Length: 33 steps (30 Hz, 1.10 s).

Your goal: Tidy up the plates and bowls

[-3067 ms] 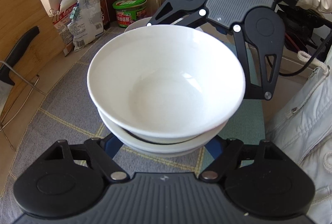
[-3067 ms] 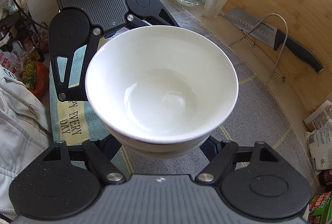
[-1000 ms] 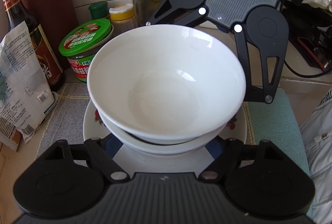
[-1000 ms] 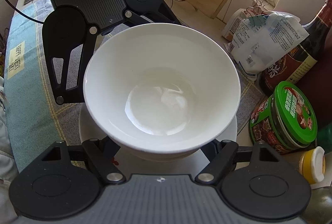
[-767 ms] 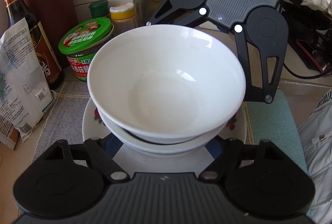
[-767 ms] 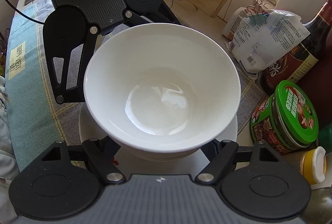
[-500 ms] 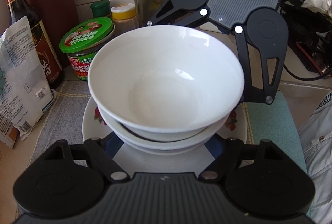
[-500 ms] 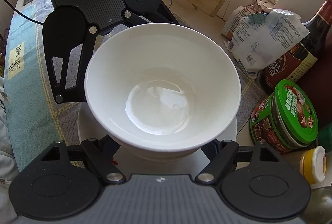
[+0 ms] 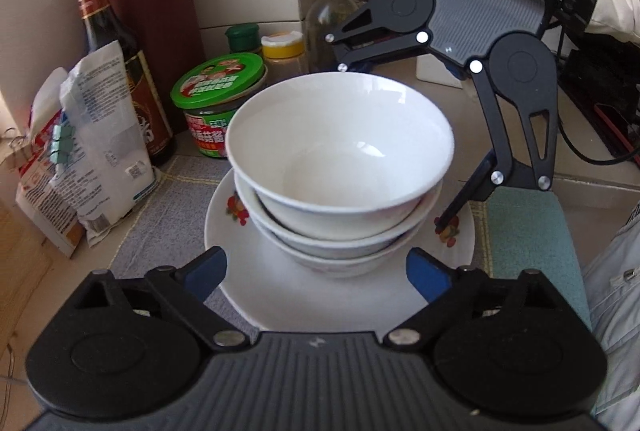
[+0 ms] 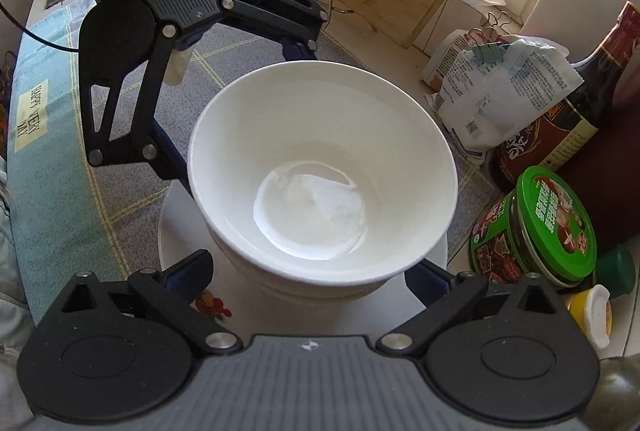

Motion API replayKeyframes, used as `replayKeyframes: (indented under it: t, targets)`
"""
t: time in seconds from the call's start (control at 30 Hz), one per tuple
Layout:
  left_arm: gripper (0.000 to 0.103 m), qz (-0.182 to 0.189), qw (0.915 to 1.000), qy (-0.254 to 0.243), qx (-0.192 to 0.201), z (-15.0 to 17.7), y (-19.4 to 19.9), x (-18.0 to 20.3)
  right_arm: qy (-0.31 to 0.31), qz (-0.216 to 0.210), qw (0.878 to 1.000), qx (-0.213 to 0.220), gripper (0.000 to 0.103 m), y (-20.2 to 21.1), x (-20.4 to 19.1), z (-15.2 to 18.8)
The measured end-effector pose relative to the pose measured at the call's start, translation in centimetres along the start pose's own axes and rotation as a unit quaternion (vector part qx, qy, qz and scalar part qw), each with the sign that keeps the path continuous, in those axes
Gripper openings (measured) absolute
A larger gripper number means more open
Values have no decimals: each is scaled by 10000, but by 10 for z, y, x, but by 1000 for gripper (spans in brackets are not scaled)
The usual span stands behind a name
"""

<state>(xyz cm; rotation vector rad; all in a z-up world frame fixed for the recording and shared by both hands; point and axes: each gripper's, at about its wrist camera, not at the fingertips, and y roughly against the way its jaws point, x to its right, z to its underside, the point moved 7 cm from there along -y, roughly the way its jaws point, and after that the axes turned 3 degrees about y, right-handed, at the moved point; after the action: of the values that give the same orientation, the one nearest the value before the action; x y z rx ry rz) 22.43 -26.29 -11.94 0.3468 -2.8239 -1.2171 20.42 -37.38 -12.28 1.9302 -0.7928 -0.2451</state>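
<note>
White bowls point(image 9: 340, 167) – 3, nested on 1 plate point(image 9: 320, 295) – between 2 tools, both spreading, pads clear.

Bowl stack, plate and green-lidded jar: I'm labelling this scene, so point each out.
bowl stack point(image 9: 340, 151), left wrist view, inside wall of the top bowl.
plate point(image 9: 304, 295), left wrist view, bare near rim.
green-lidded jar point(image 9: 218, 77), left wrist view, lid top.

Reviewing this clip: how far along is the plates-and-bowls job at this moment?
Done: the stacked bowls sit nested on the flowered plate, beside the green-lidded jar. In hand: nothing is gripped; the left gripper and right gripper flank the stack with jaws opening, pads clear of the bowls. Left: pulling both grippers away. No other loose plates or bowls show in either view, so the stacking looks nearly finished.
</note>
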Motion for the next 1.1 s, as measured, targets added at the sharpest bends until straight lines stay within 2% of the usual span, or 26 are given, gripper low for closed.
replayKeyframes:
  t: [0.07,0.17,0.2,0.3,0.37,0.43,0.57,0.6,0.7,0.77,0.87,0.97,1.1]
  targets:
    - [96,-186,9996,165,100,4,14,0,-49,75,10000,-14,103,5,-1,2]
    - [98,-697,9960,300,465,7,41,2,-141,402,9991,-65,103,15,-3,2]
    - [103,-876,9936,366,614,7,51,3,-246,568,9980,-99,103,18,-5,2]
    - [102,-1372,9825,657,1073,10,78,5,-751,1139,9906,-133,103,28,-10,-1]
    - [102,-1644,9753,765,1259,14,90,7,-1211,1370,9827,-295,103,30,-18,-2]
    - [102,-1897,9661,901,1502,18,103,11,-1811,1596,9695,-424,103,35,-31,-3]
    - [102,-1837,9564,1379,1802,27,129,21,-2720,2170,9363,-481,103,51,-63,-15]
    - [102,-1824,9563,1459,1759,29,134,23,-2899,2414,9248,-496,103,56,-71,-19]
    - [102,-1951,9560,1831,1205,35,139,25,-3559,2881,8879,-437,103,68,-94,-24]
    - [102,-2134,9511,2049,892,43,145,27,-4079,2969,8629,-309,103,73,-109,-25]
    - [102,-2185,9465,2268,698,51,154,31,-4766,3109,8223,-104,103,82,-128,-22]
    - [102,-2152,9459,2333,670,56,163,37,-4978,3270,8033,14,103,89,-143,-26]
    - [102,-2160,9440,2407,652,59,172,39,-5037,3391,7944,152,103,98,-151,-32]
